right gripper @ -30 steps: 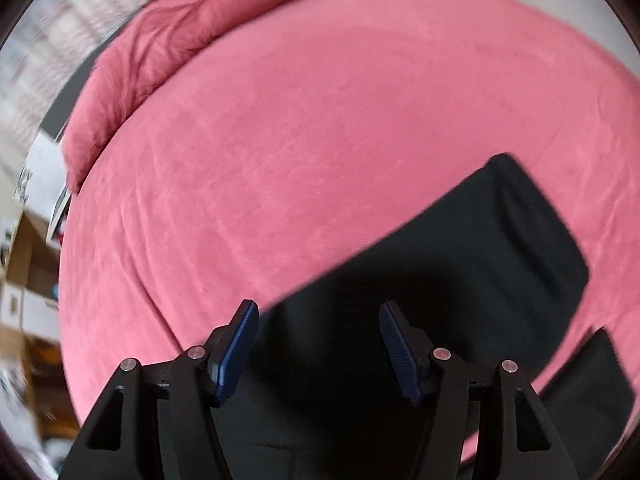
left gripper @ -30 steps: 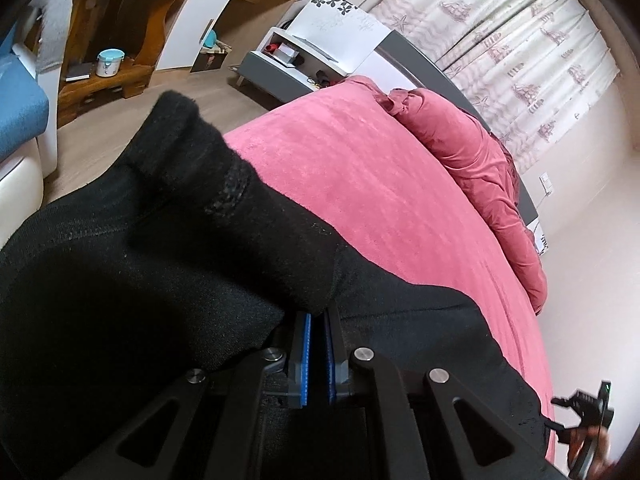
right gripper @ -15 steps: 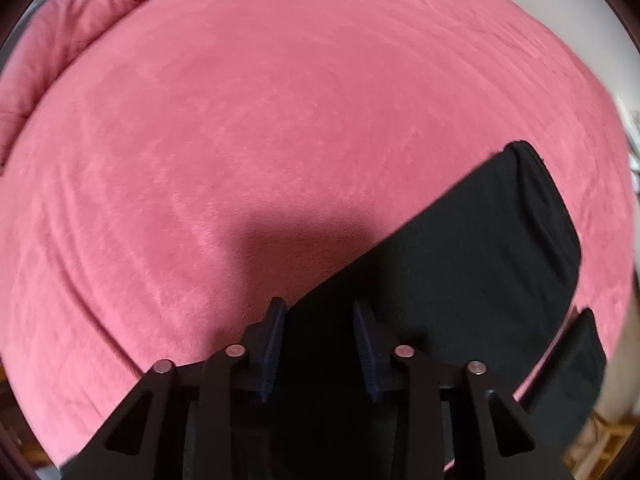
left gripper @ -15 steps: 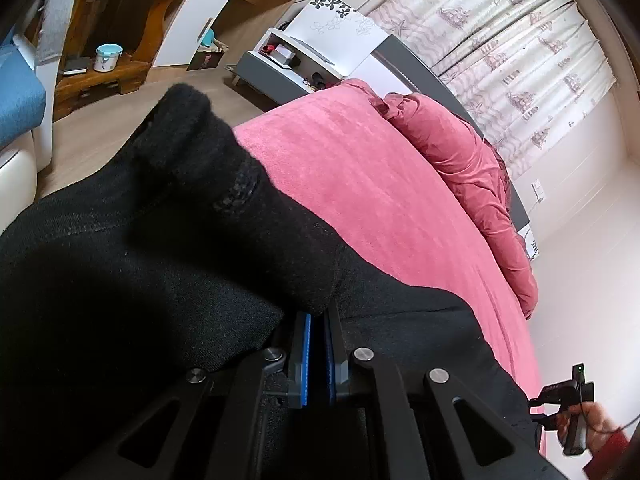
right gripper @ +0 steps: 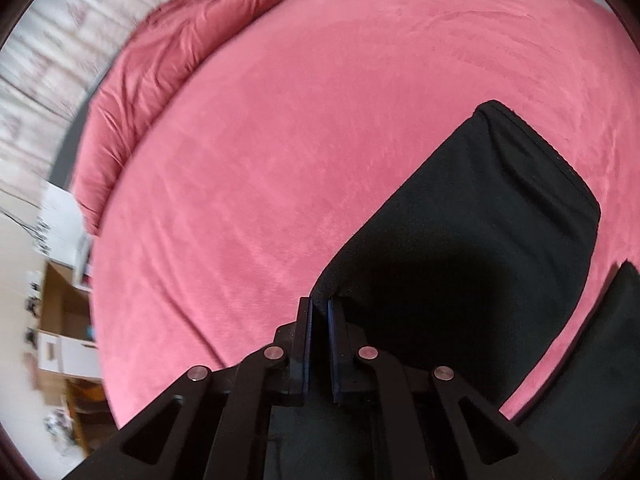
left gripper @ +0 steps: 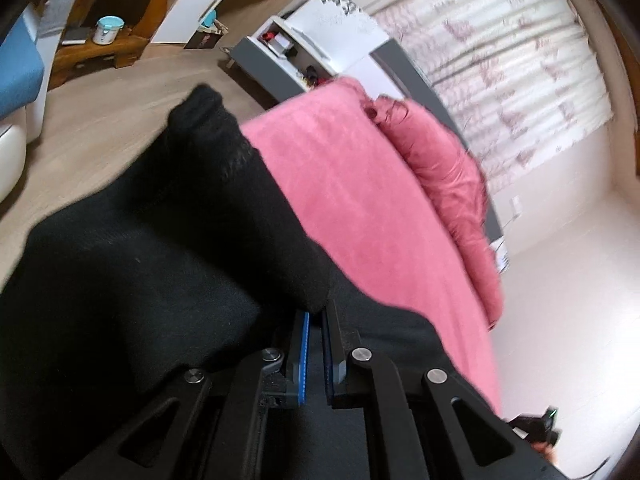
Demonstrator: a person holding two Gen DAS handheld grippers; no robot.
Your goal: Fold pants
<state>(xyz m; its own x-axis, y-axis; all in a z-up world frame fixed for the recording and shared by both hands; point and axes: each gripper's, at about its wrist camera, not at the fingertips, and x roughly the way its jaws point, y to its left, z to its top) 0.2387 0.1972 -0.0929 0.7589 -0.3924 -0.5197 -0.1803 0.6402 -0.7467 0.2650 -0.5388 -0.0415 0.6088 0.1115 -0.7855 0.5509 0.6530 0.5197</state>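
The black pants (left gripper: 152,248) lie on a bed with a pink cover (left gripper: 360,208). My left gripper (left gripper: 315,316) is shut on a bunched edge of the pants, which drape over and around its fingers. In the right wrist view my right gripper (right gripper: 320,308) is shut on another edge of the pants (right gripper: 472,232), lifted a little off the pink cover (right gripper: 300,120); one leg stretches away to the right with its hem at the far end. The right gripper also shows small at the lower right of the left wrist view (left gripper: 540,428).
A pink duvet (left gripper: 444,176) is heaped along the head of the bed, also in the right wrist view (right gripper: 160,52). Beyond the bed are a grey and white bedside unit (left gripper: 280,52), wooden shelves (left gripper: 104,40), a blue seat (left gripper: 16,64), wood floor and curtains (left gripper: 520,56).
My right gripper has closed from wide open onto the edge of the pants and lifted it. My left gripper has kept its hold and swung a little, so the bed looks farther off.
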